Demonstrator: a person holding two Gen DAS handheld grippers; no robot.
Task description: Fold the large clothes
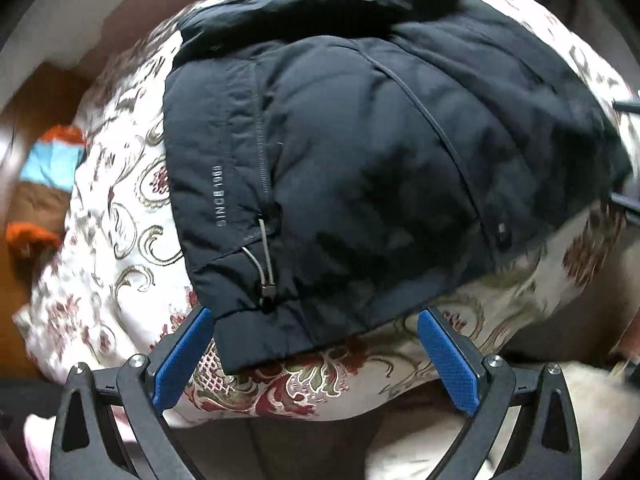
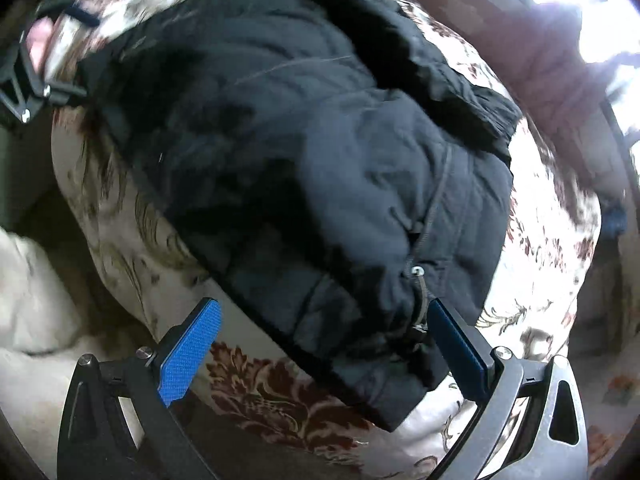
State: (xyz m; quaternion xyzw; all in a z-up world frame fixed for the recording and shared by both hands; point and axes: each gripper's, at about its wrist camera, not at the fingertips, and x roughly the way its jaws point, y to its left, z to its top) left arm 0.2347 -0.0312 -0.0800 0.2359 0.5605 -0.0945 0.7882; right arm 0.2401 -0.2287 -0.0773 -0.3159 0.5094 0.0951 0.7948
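Observation:
A dark navy padded jacket (image 1: 360,152) lies spread on a floral bedspread (image 1: 120,240); it reads "SINCE 1960" near a zip with a grey drawcord (image 1: 264,264). My left gripper (image 1: 316,320) is open, its blue pads either side of the jacket's near hem corner, holding nothing. In the right wrist view the same jacket (image 2: 320,160) fills the middle. My right gripper (image 2: 324,308) is open over the other hem corner, by a cord toggle (image 2: 418,320). The left gripper's black frame (image 2: 24,80) shows at the upper left there.
The floral bedspread (image 2: 280,396) covers the bed under the jacket. Orange, blue and brown cloth (image 1: 44,184) lies off the bed's left side. A pale fluffy blanket (image 2: 32,304) sits at the near edge. Bright window light (image 2: 608,8) is at the upper right.

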